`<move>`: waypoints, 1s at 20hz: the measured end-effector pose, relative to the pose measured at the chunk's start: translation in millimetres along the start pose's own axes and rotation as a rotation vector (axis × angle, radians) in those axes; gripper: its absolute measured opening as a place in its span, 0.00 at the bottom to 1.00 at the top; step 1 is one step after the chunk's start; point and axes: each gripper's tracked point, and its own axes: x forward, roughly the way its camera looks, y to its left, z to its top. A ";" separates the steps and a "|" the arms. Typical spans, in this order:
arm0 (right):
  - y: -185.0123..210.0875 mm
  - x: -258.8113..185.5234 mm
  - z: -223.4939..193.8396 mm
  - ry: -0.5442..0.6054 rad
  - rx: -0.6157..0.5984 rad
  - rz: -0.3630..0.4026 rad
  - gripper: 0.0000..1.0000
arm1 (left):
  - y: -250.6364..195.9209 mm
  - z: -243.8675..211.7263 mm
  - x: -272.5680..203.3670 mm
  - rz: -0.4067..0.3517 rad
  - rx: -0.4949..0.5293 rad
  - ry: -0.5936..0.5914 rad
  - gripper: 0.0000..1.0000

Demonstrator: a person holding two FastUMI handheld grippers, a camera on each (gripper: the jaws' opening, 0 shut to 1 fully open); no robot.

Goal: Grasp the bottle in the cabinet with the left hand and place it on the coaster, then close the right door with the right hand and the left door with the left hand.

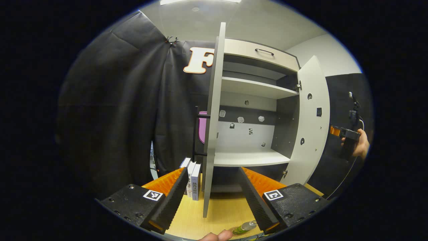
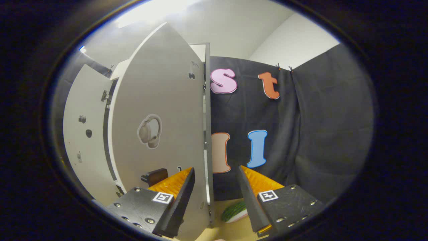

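With both doors of the pale grey two-door cabinet [image 1: 254,100] swung out, the left hand-held gripper [image 1: 212,192] hangs in front of it, fingers spread wide and gripping nothing — the edge of the left door [image 1: 214,117] stands straight up between them. Cabinet shelves [image 1: 250,87] look bare, just small stickers on the back panel. The clear plastic bottle with green contents [image 1: 245,227] lies at the bottom of the left gripper view on the light wooden tabletop [image 1: 220,209], just beside the gripper's right finger, with a fingertip [image 1: 217,235] near it. I cannot make out the coaster under it for sure. A few upright white-spined books [image 1: 192,179] stand on the tabletop behind the left door, next to a black frame with a pink panel [image 1: 201,127].

Far right in that view, a hand [image 1: 362,145] holds the other hand-held gripper, past the right door [image 1: 311,117].

In the right gripper view, the right hand-held gripper [image 2: 214,189] is also spread open and empty — the right door's edge [image 2: 208,134] stands between its fingers, the door's face [image 2: 160,134] with a round recessed pull close on the left side. A green striped melon-like object [image 2: 234,211] sits low on the tabletop between the fingers, behind the door edge. Whether either finger touches the door, cannot tell.
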 end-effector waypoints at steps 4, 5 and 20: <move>14.3 2.6 1.8 -0.009 0.005 0.012 0.78 | 4.2 -1.3 -1.6 0.000 -0.018 0.000 0.94; 19.3 3.3 0.4 -0.008 0.008 0.018 0.78 | 5.2 -1.8 -1.4 -0.001 -0.021 0.002 0.94; 92.1 23.8 -2.6 -0.026 0.095 0.137 0.89 | 48.3 5.1 1.8 0.086 0.025 -0.020 0.94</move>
